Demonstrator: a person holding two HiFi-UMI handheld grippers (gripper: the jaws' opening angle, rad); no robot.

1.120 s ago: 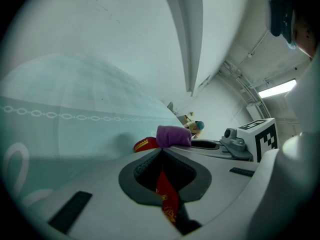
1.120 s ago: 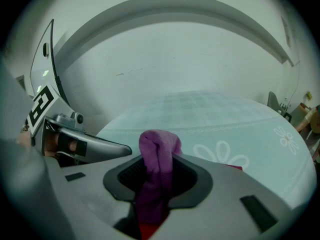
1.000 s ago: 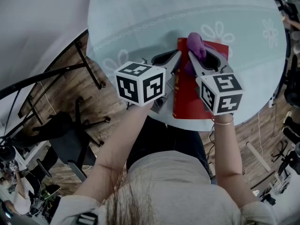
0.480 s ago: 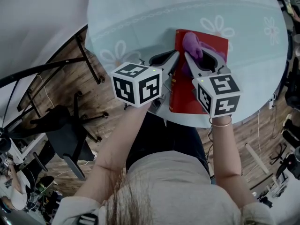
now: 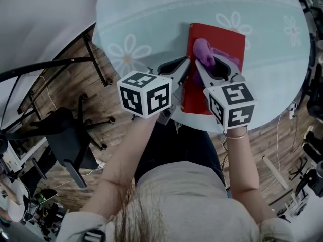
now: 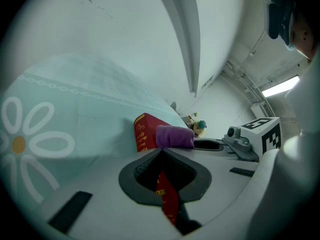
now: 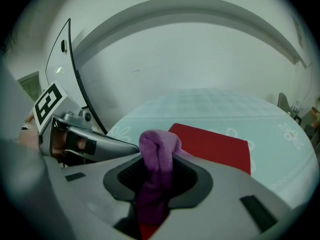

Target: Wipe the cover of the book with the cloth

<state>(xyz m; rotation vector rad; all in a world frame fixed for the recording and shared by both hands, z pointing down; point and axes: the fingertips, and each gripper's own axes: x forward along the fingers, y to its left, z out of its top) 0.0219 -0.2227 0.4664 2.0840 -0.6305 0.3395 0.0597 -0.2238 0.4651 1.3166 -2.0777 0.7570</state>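
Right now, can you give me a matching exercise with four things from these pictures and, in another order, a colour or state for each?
Things:
1. book
2. cloth
3. left gripper
4. right gripper

Colour or state:
a. fingers shut on the cloth
b. red
c. purple
d. fingers shut on the book's edge

Pairs: 1-b, 2-c, 3-d, 4-a.

Flower-printed tablecloth (image 5: 151, 24) lies above a wooden floor (image 5: 70, 92) and black chair (image 5: 68, 142)

Dim, cool-toned light — gripper views fisheye-warped, dark-vignetted corners; ceiling lamp glares.
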